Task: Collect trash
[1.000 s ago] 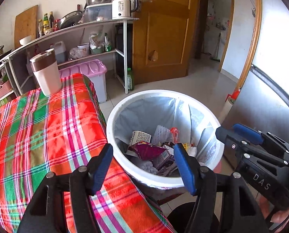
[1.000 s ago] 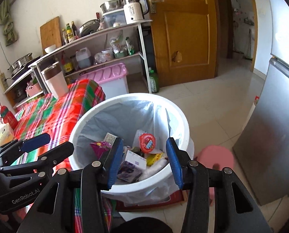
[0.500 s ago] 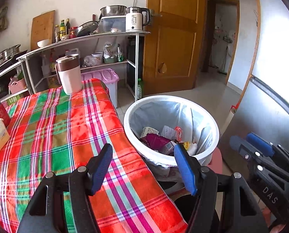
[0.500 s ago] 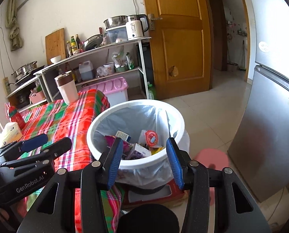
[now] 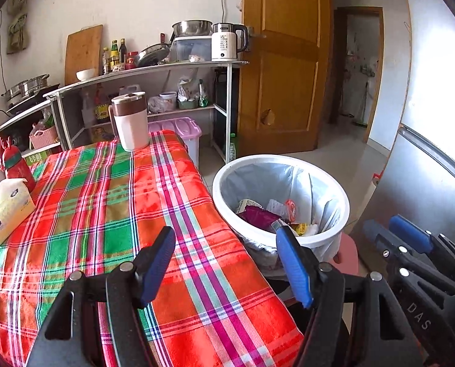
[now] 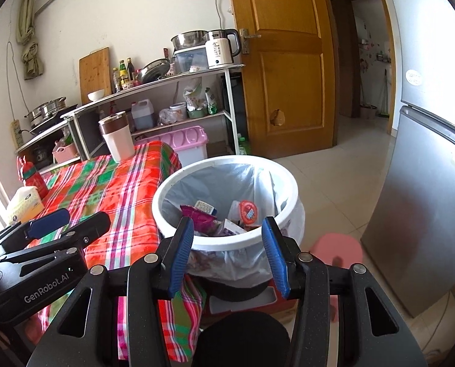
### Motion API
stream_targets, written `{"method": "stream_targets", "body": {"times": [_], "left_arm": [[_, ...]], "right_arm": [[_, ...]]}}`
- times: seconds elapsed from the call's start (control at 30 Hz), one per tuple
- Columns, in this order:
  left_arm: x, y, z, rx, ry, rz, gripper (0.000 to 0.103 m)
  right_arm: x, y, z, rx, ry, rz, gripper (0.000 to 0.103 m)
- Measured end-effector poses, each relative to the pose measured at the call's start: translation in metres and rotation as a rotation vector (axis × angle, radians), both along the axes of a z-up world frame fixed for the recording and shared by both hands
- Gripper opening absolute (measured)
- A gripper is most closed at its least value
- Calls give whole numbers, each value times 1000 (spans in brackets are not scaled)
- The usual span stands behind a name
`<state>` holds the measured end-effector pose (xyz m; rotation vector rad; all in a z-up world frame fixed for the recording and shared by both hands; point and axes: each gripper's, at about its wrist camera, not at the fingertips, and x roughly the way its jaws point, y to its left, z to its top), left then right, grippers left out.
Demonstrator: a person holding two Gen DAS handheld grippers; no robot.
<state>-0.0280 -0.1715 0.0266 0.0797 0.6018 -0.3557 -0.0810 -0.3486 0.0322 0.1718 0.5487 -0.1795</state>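
Both grippers have pulled back from the round white plastic bin w/ grey liner (image 5: pixel 281 197) since a sec ago; it sat big and close under the fingers, now it's smaller, at about 1 o'clock in the left wrist view and 12 o'clock in the right. More of the red-green plaid tablecloth (image 5: pixel 111 202) shows.

Left gripper (image 5: pixel 227 267) is released, nothing between its blue pads. Right gripper (image 6: pixel 227 255) is likewise parted and empty. Trash, i.e. the purple wrapper (image 5: pixel 259 216), the red-lidded cup (image 6: pixel 248 211) and other packets, lies inside the bin.

Step, by my read: drop-off done, turning back to the table for more. Cloth looks clear of litter tho; only a white and brown lidded jug (image 5: pixel 131 120) at 11 o'clock, a yellow-white tissue pack (image 5: pixel 9 209) and a red bottle (image 5: pixel 18 166) at 9 o'clock, none obviously trash.

Next move needs a scan for leftovers, or else bagging the liner.
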Motion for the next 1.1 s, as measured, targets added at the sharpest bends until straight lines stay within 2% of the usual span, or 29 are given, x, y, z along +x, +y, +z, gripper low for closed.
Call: {"method": "stream_targets", "body": {"times": [1.1], "left_arm": [[-4, 0, -2, 3, 18, -3, 70]], "right_arm": [[-2, 4, -1, -13, -5, -2, 47]]}}
